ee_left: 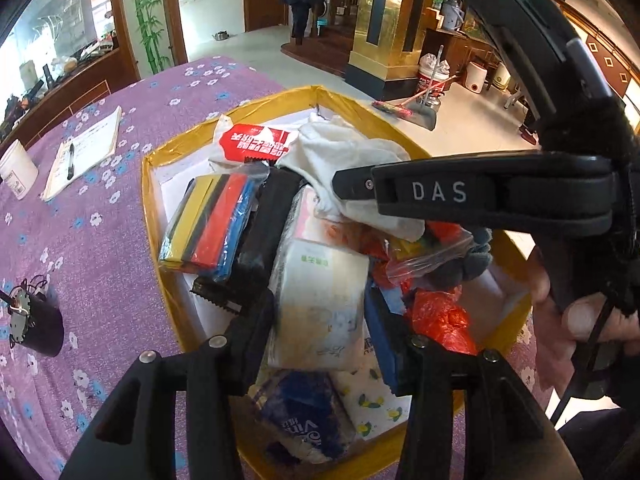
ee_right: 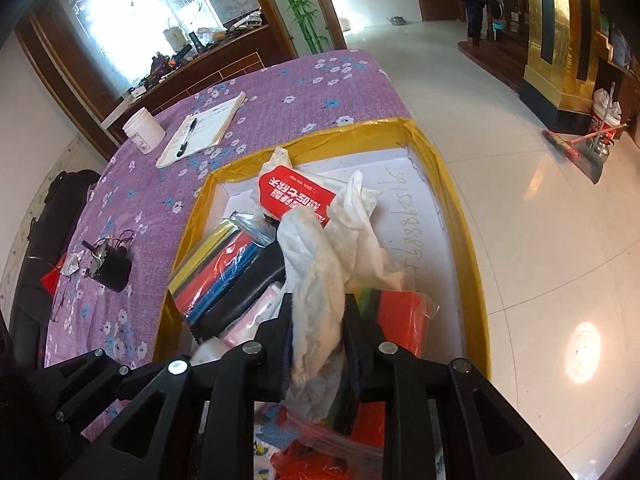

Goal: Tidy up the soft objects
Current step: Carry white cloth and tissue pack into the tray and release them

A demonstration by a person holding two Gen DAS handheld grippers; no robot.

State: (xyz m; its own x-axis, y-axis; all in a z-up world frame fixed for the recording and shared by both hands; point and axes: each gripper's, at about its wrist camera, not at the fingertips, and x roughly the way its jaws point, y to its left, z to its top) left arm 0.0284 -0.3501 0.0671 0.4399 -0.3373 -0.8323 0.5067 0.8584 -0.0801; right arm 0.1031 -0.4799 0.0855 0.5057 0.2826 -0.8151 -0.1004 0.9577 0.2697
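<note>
A crumpled white cloth [ee_right: 316, 312] is clamped between the narrowly parted fingers of the right tool [ee_right: 318, 344] above the yellow-rimmed white box [ee_right: 460, 184] on the purple floral worktop [ee_right: 280, 92]. A white tissue pack [ee_left: 320, 300] is straddled by the left tool [ee_left: 320, 344], partly open; contact cannot be told.

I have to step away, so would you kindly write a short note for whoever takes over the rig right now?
Right gripper: white cloth between its fingers, over the box; whether the grip is firm is unclear.
Left gripper: partly open around a white tissue pack in the box; pads not clearly pressing.
In the box: foam sheets bag, red-label bag, red plastic bag, blue pack, all heaped.
Done: soft items gathered in the box.
Left: sort the heap, starting with cloth and pack.
</note>
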